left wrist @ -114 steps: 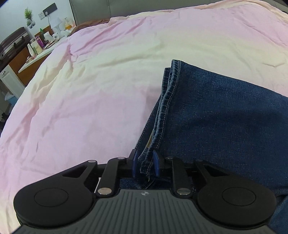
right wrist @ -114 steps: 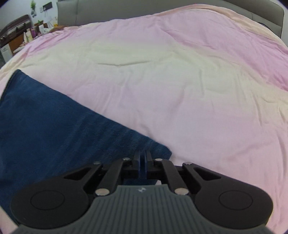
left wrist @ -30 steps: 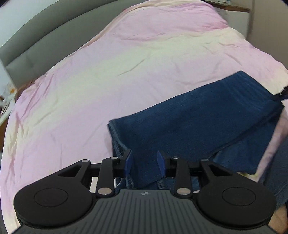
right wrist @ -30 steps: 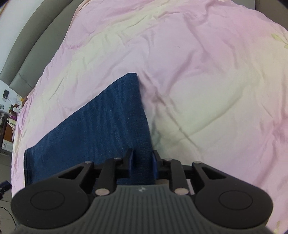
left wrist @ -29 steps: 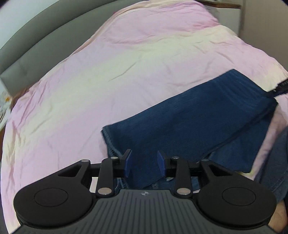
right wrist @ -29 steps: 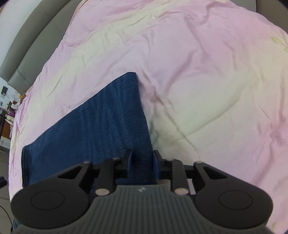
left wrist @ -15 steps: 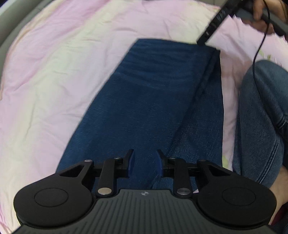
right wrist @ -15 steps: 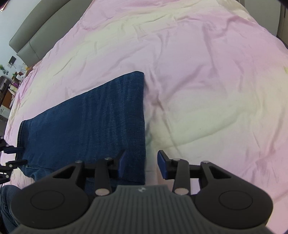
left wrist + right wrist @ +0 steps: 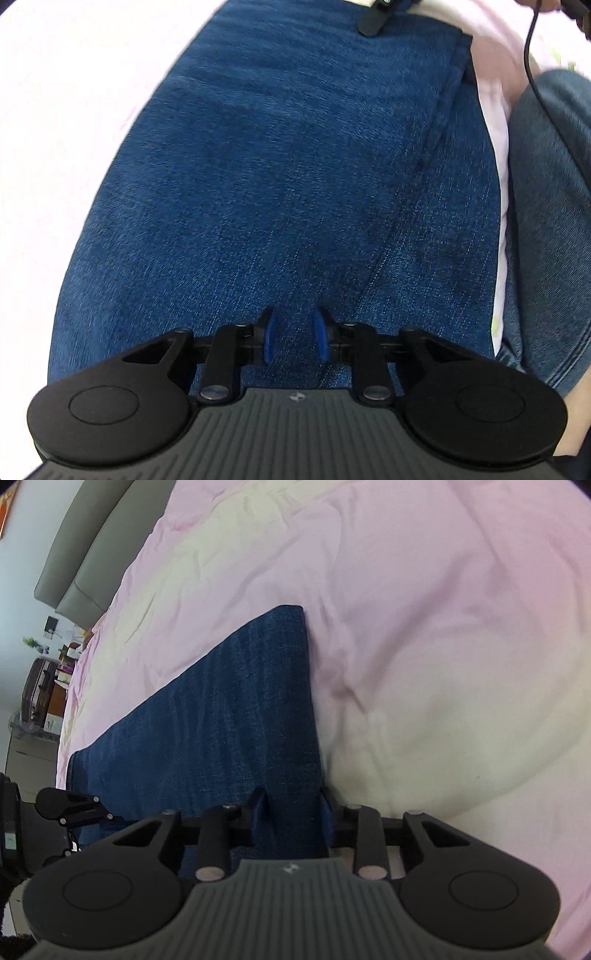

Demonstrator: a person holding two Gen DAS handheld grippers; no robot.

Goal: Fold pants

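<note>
The dark blue jeans [image 9: 280, 177] lie folded flat in a long strip on the pink bedspread [image 9: 424, 635]. My left gripper [image 9: 293, 338] is open and empty, low over one end of the strip. My right gripper [image 9: 291, 816] is open, its fingers straddling the near right edge of the jeans [image 9: 229, 720] at the other end. The tip of the right gripper [image 9: 375, 16] shows at the top of the left wrist view. The left gripper [image 9: 70, 806] shows at the lower left of the right wrist view.
The person's leg in lighter jeans [image 9: 546, 206] is at the right of the left wrist view, with a black cable [image 9: 530, 55] above it. A grey headboard [image 9: 81, 568] and a cluttered desk [image 9: 51, 679] stand beyond the bed at the left.
Both grippers let go of the folded jeans. The left one dropped lower over the denim and stayed open. The right one swung back so its open fingers straddle the jeans' edge.
</note>
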